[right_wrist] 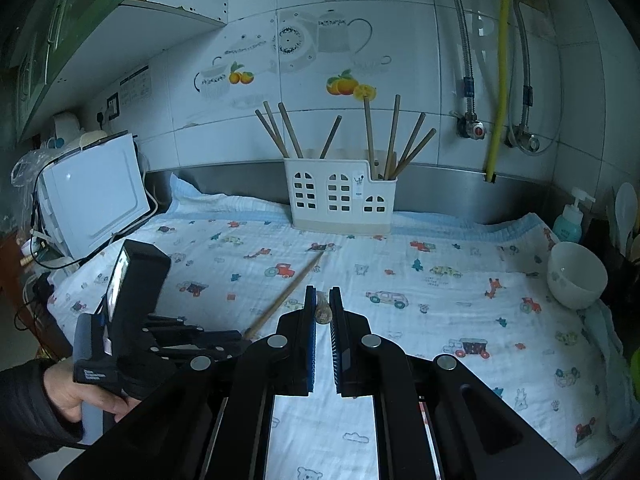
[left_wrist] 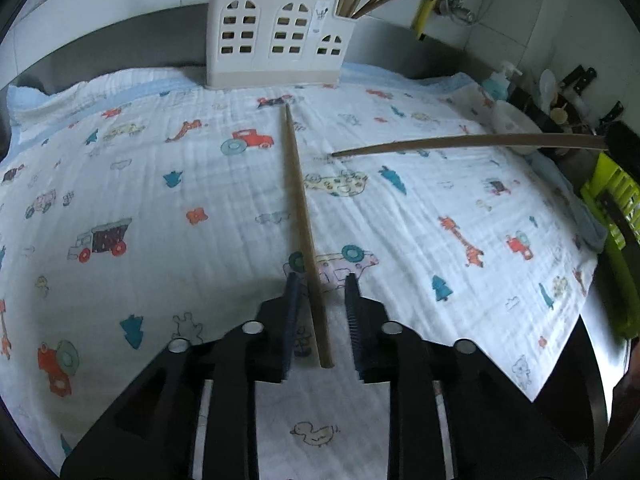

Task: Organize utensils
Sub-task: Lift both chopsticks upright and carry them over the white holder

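A white house-shaped utensil holder (left_wrist: 276, 36) (right_wrist: 340, 196) stands at the back of the cloth with several wooden chopsticks in it. One chopstick (left_wrist: 306, 224) (right_wrist: 286, 292) lies flat on the cloth. My left gripper (left_wrist: 322, 280) is open, its jaws on either side of this chopstick's near end, not closed on it. My right gripper (right_wrist: 323, 294) is shut on a second chopstick (right_wrist: 322, 312), seen end-on between the pads. In the left wrist view this held chopstick (left_wrist: 460, 144) reaches in from the right, above the cloth.
A white cloth with printed vehicles (left_wrist: 160, 208) (right_wrist: 440, 312) covers the counter. A white bowl (right_wrist: 576, 276) and a soap bottle (right_wrist: 570, 220) are at the right. A white appliance (right_wrist: 92, 200) stands at the left. Pipes and a tiled wall rise behind.
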